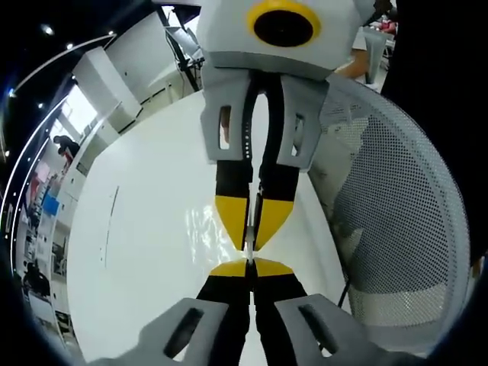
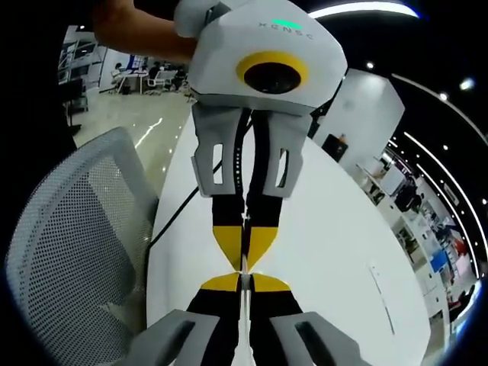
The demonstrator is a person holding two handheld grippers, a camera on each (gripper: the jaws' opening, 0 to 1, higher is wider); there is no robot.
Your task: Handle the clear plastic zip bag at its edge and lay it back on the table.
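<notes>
White table [image 1: 145, 229] w/ mesh chair [image 1: 404, 229] beside, in open office.

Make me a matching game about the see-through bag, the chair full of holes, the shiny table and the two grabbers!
Things:
1. clear plastic zip bag
2. pale grey mesh office chair
3. glossy white table
4. left gripper and right gripper

Places or states:
A. stands beside the table
B. lies under both grippers
C. yellow-tipped, shut, meeting tip to tip
D. pinched at its edge

Pairs: 1-D, 2-A, 3-B, 4-C
</notes>
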